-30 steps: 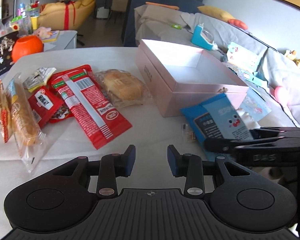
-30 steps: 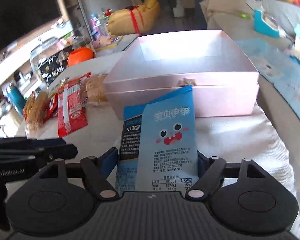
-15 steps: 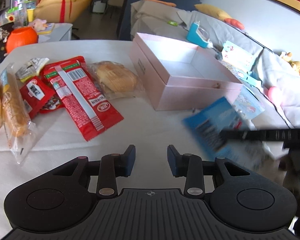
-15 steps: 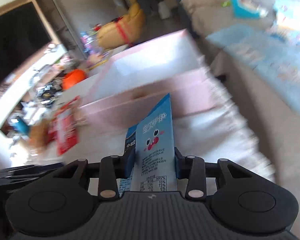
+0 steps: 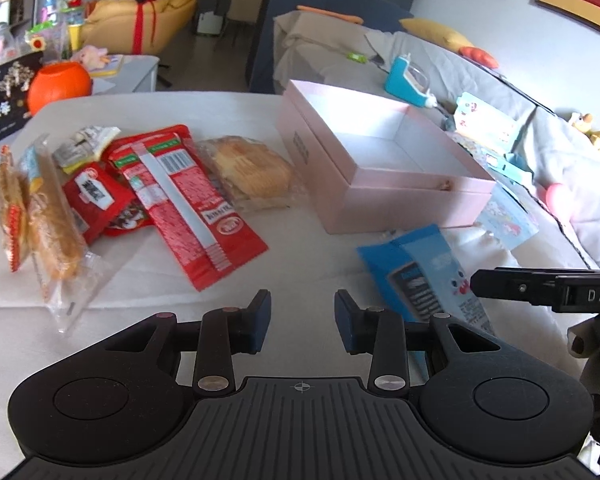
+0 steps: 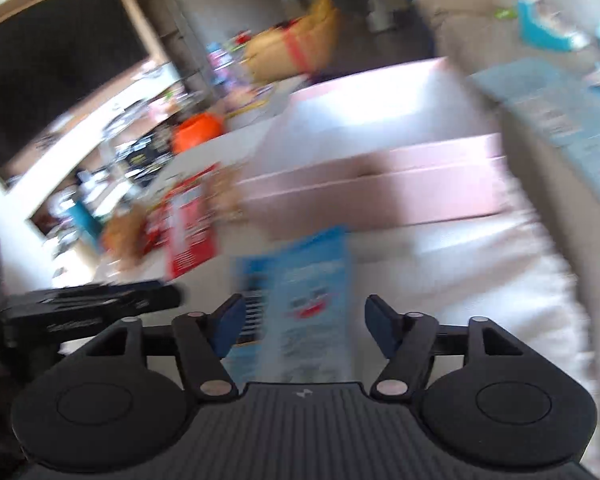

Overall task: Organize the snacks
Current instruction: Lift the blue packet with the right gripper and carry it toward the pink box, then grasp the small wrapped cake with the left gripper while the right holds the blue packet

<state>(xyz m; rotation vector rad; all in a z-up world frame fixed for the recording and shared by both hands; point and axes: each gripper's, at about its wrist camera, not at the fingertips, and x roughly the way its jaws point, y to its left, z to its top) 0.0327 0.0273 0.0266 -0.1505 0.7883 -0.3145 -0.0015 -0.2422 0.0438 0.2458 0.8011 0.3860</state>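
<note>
Blur smears the blue packet (image 6: 312, 280) between the right gripper (image 6: 304, 328), just spread clear; left gripper (image 5: 302, 318) narrow, empty

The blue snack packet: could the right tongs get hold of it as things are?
Probably yes. The blue packet lies flat on the white cloth, between the right tongs, whose jaws have just been opening and do not press it. Nothing covers it; the pink box sits further off.

Left gripper (image 5: 302, 316): jaws partly apart, nothing between them, angled down. Right gripper (image 6: 305, 330): jaws just opened, pads clear of the packet between them.
</note>
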